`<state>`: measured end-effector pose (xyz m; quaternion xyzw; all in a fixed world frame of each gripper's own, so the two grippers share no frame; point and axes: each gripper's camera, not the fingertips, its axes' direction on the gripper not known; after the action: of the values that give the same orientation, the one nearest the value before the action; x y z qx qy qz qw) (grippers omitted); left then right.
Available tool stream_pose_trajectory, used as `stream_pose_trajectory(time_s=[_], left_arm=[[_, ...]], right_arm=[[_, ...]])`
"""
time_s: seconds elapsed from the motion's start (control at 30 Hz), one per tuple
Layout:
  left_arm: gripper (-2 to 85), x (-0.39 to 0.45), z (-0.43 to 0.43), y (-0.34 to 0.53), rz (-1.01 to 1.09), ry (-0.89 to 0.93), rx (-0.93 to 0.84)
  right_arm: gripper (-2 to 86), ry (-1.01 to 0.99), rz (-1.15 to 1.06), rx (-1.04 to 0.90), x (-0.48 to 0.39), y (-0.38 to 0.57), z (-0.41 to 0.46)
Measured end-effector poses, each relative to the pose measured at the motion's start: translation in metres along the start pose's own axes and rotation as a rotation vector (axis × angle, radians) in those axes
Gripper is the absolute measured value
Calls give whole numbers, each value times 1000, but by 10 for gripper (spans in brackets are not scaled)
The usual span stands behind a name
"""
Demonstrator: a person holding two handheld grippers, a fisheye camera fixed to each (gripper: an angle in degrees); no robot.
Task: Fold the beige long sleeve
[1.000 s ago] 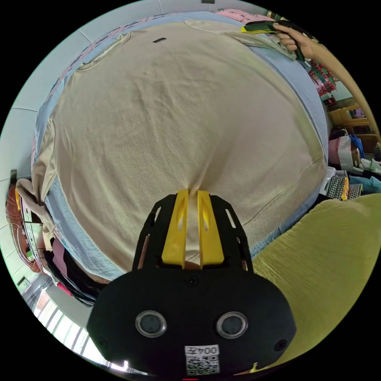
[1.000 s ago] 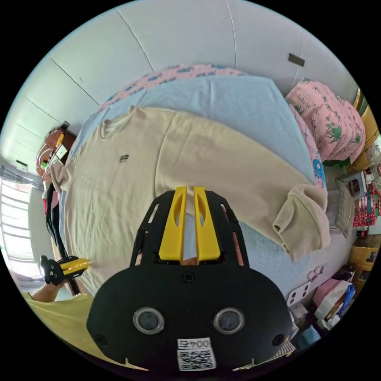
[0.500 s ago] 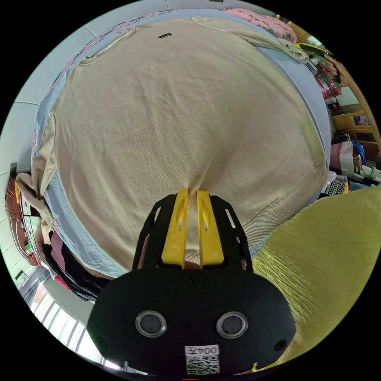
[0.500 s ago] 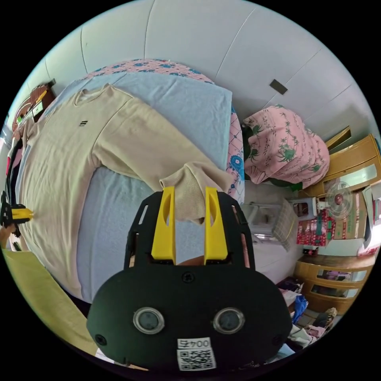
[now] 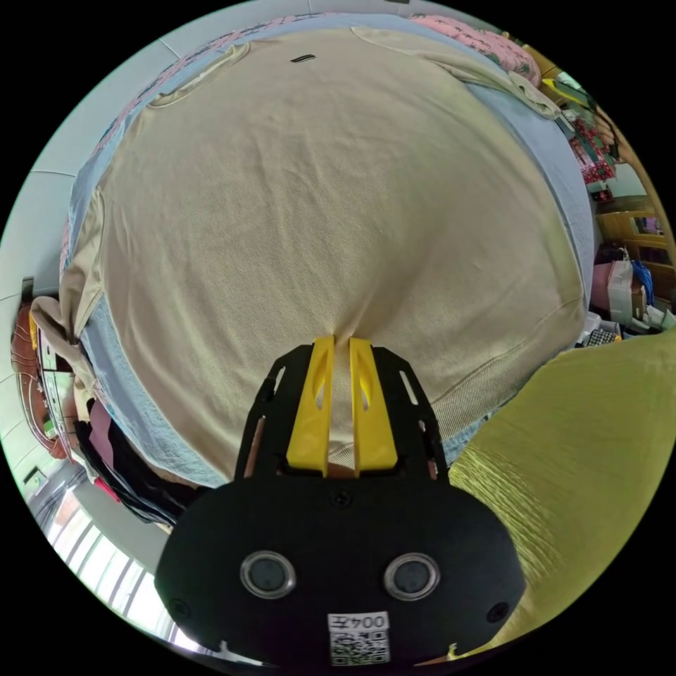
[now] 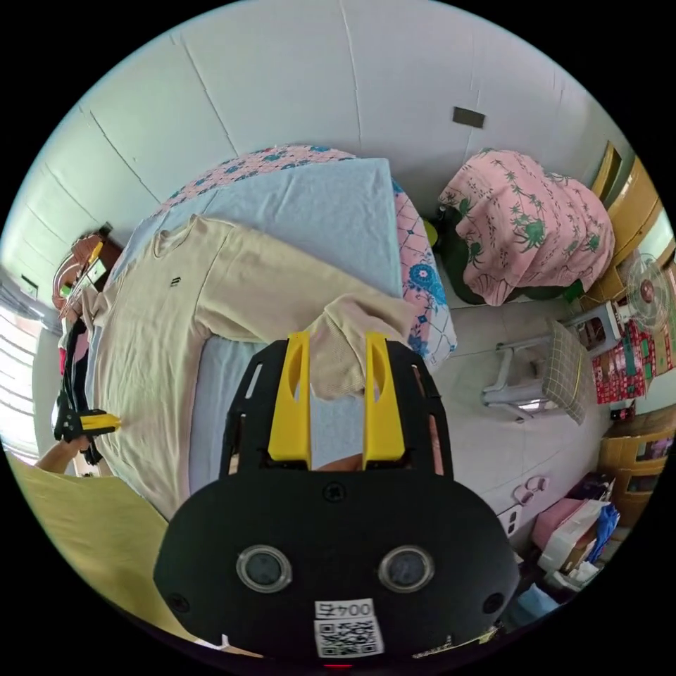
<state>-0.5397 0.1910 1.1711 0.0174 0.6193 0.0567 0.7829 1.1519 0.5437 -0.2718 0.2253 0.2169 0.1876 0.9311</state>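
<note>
1. Sweater (image 5: 331, 190), beige and long-sleeved, lies spread flat, front up, on a pale blue sheet (image 6: 310, 211) covering a bed, its neckline toward the wall.
2. Left gripper (image 5: 341, 339) has its yellow jaws pressed nearly together on a pinch of fabric just above the ribbed hem (image 5: 486, 384), at the bed's near edge; in the right gripper view the same tool (image 6: 88, 424) sits at the sweater's bottom edge, a hand behind it.
3. Right gripper (image 6: 337, 338) has its jaws spread, with the cuff (image 6: 338, 359) of one sleeve hanging between them at the bed's side edge; whether either jaw touches the cloth cannot be told.
4. Sleeve (image 6: 282, 296) runs from the shoulder across the sheet to that cuff.
5. Yellow-green clothing (image 5: 591, 451) of the person fills the lower right of the left gripper view.
6. Pink patterned blanket (image 6: 528, 218) is heaped beyond the bed, near a plastic stool (image 6: 542, 373) on the tiled floor.
</note>
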Motion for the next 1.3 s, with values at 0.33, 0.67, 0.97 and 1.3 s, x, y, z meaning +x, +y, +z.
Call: stream_pose_trajectory(time_s=[0.33,0.67,0.97,1.3], left_arm=[[16,3,6,-6,-6,-5,-27],[15,4,13,-10,-12,4,-44],[13,5,18,-10,-10,17,-43],[13,8,21,-8,-29,35,-28]], right_arm=[[167,-92,163,-36,31,-19,48],[100,110,113,-43,56,-17,54],[43,-403,324,-83,184,-3,32],[44,-976,590,153,280,28,-16]])
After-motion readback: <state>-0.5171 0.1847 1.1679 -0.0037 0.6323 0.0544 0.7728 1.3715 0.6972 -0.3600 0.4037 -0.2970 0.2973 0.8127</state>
